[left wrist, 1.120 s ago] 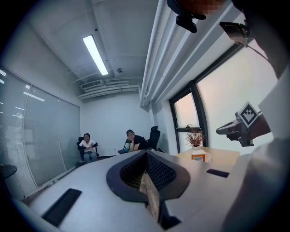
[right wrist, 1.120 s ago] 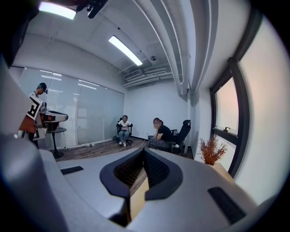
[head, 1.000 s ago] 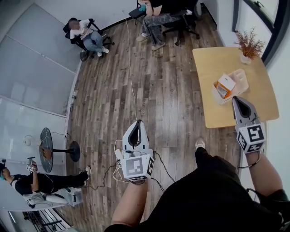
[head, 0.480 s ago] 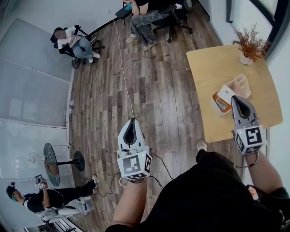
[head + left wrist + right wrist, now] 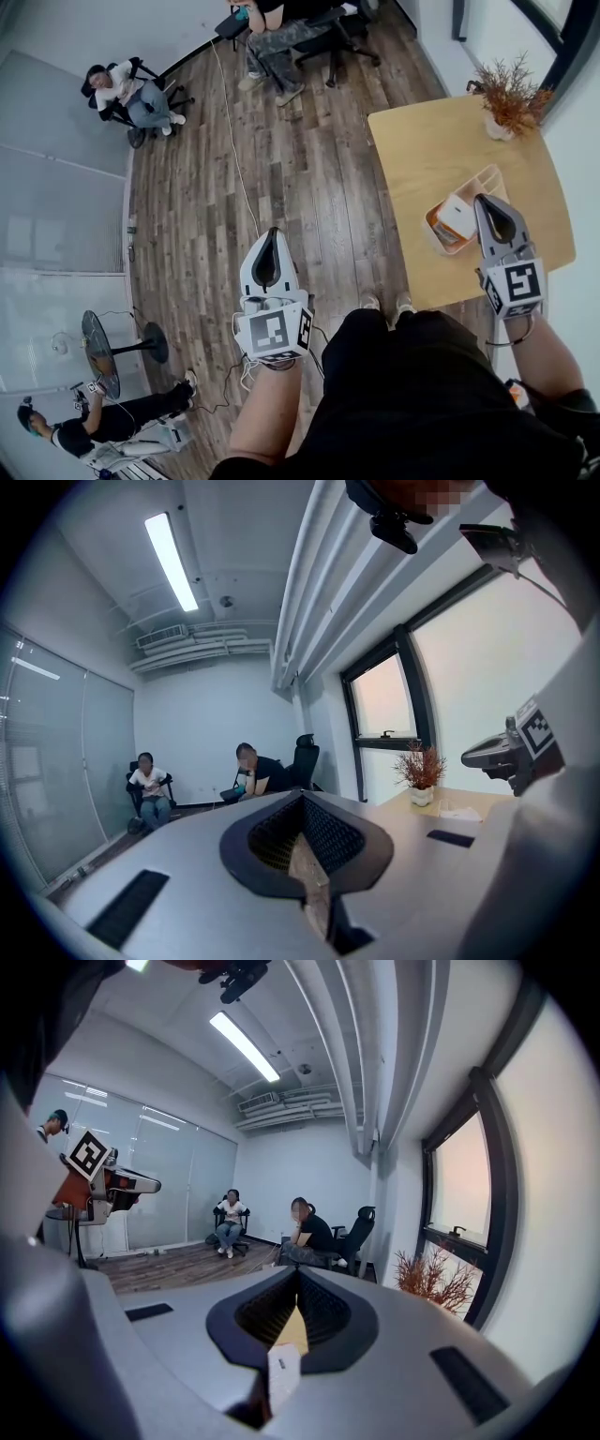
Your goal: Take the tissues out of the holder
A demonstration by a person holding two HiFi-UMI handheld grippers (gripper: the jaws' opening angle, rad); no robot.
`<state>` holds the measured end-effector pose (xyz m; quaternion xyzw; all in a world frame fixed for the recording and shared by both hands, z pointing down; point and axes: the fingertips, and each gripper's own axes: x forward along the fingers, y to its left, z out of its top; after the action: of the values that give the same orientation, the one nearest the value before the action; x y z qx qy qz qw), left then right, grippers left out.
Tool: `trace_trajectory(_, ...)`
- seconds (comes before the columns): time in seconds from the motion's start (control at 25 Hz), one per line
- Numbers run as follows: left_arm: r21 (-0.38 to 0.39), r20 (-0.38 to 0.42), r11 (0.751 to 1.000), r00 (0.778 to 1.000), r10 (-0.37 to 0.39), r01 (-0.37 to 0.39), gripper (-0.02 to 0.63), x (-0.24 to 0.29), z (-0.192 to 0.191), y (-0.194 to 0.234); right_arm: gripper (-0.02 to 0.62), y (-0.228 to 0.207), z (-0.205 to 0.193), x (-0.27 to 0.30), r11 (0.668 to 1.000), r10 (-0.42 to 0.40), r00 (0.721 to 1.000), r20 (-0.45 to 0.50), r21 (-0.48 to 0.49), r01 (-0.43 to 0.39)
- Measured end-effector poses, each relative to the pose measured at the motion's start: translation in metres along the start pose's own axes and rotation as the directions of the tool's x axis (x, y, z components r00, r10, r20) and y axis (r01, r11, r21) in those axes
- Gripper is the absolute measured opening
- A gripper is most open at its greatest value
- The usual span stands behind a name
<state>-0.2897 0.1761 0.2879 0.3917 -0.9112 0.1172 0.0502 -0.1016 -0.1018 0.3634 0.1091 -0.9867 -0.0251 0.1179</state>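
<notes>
A pale holder [image 5: 489, 178] sits on the wooden table [image 5: 422, 150] at the right of the head view, with an orange-and-white tissue pack [image 5: 456, 217] in it. My right gripper [image 5: 486, 200] hangs with its tip just right of the pack, over the holder's near side. Its jaws are shut with nothing between them [image 5: 298, 1273], and I cannot tell its height above the holder. My left gripper [image 5: 272, 232] hangs over the wood floor well left of the table. It is shut and empty as well [image 5: 302, 797].
A dried plant in a white pot [image 5: 509, 98] stands at the table's far corner. Two people sit on office chairs [image 5: 127, 89] [image 5: 281, 28] across the room. A cable [image 5: 234, 159] runs over the floor. A round stand [image 5: 98, 342] and another person [image 5: 94, 422] are at the lower left.
The view has swung so that the table and holder sit nearer and further left. The holder now lies right beside my right gripper's tip. Both grippers stay shut.
</notes>
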Motion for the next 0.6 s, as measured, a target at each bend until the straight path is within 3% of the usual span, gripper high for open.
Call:
trace_trajectory(0.36,0.041,0.020,0.982,0.983,-0.184,0.183,0.005,0.068,0.014,-0.037,0.005,-0.029,-0.003,-0.020,0.990,-0.140,0.990,-0.015,0.030,0.140)
trace_trajectory(0.48,0.054,0.041,0.961,0.961,-0.273,0.271,0.005,0.095,0.020,-0.060,0.005,-0.038,-0.011,-0.033,0.976,-0.208,0.977,-0.047,0.053,0.210)
trace_trajectory(0.6,0.077,0.049,0.923,0.923,-0.382,0.378,0.005,0.121,0.023,-0.089,0.005,-0.046,-0.021,-0.044,0.955,-0.285,0.954,-0.089,0.062,0.291)
